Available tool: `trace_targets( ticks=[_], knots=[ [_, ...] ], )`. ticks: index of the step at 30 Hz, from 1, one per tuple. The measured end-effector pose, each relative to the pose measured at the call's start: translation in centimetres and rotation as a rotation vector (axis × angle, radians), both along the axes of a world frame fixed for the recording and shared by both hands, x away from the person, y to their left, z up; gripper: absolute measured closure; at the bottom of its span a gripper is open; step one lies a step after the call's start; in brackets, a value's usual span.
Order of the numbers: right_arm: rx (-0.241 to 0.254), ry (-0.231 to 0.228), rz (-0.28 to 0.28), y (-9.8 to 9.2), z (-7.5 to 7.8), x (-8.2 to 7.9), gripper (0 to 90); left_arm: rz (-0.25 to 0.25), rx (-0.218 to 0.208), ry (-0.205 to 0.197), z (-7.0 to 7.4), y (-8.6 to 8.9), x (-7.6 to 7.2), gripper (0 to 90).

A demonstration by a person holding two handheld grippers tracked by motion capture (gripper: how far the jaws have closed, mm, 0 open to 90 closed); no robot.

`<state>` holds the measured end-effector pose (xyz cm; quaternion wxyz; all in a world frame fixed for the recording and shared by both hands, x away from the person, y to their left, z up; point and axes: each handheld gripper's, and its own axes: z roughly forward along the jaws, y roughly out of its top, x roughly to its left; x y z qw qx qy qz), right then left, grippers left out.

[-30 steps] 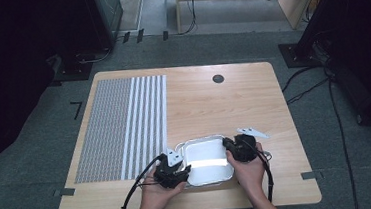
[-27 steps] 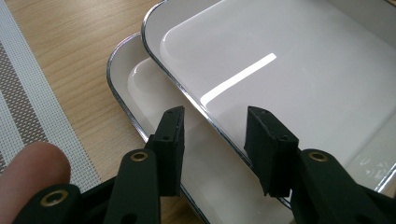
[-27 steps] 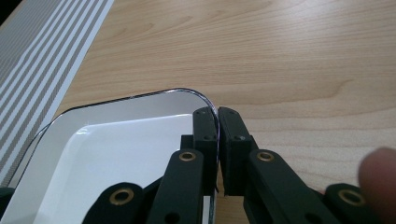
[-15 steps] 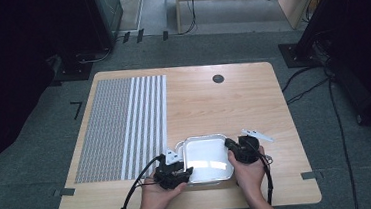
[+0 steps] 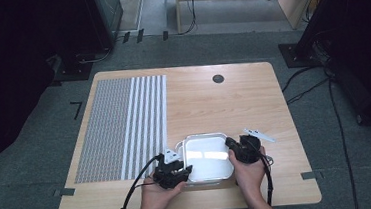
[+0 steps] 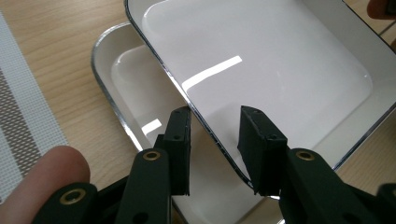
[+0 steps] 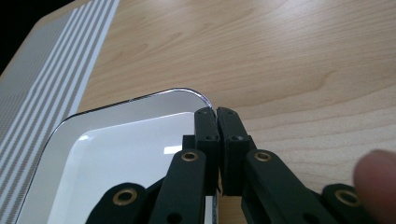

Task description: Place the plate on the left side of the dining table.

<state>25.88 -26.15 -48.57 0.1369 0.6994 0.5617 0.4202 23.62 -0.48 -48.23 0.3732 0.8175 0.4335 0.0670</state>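
Wooden desk (image 5: 233,100), pale grain, round dark grommet (image 5: 218,79) near the far edge. Striped woven mat (image 5: 120,127) flat over the left part of the desk. Two white trays with chrome rims at the near edge, stacked askew: upper tray (image 6: 280,60) tilted and lying across the lower tray (image 6: 135,88) (lower one flat on the desk, peeking out on the mat side). Small white slip (image 5: 259,135) on the desk just beyond the right hand. Left gripper (image 6: 212,135) at the near left corner of the upper tray, jaws spread either side of its rim, just been closing, pads not yet pressing. Right gripper (image 7: 217,123) at the tray's right rim, jaws pressed together, pinching that thin edge.
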Motion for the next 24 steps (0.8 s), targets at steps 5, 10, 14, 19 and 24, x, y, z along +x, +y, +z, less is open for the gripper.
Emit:
trace_targets(
  ticks=[5, 10, 14, 19, 24],
  knots=[
    [0.013, -0.016, -0.001, 0.5, 0.9, 0.1, 89.2, 0.027, -0.031, -0.002, 0.7, 0.9, 0.2, 67.1],
    [0.012, -0.026, 0.003, 1.3, 1.6, 0.8, 89.4, 0.046, -0.064, -0.001, 1.3, 1.9, 0.6, 68.4],
    [0.017, -0.025, 0.007, 2.1, 2.1, 1.4, 89.5, 0.065, -0.077, -0.004, 1.7, 2.8, 1.1, 69.8],
    [0.019, -0.022, 0.018, 3.2, 2.6, 2.3, 89.5, 0.088, -0.077, -0.015, 2.1, 4.0, 1.6, 70.9],
    [0.030, -0.024, 0.027, 4.9, 3.0, 3.4, 89.6, 0.129, -0.085, -0.026, 2.7, 5.7, 2.2, 73.4]
  ],
)
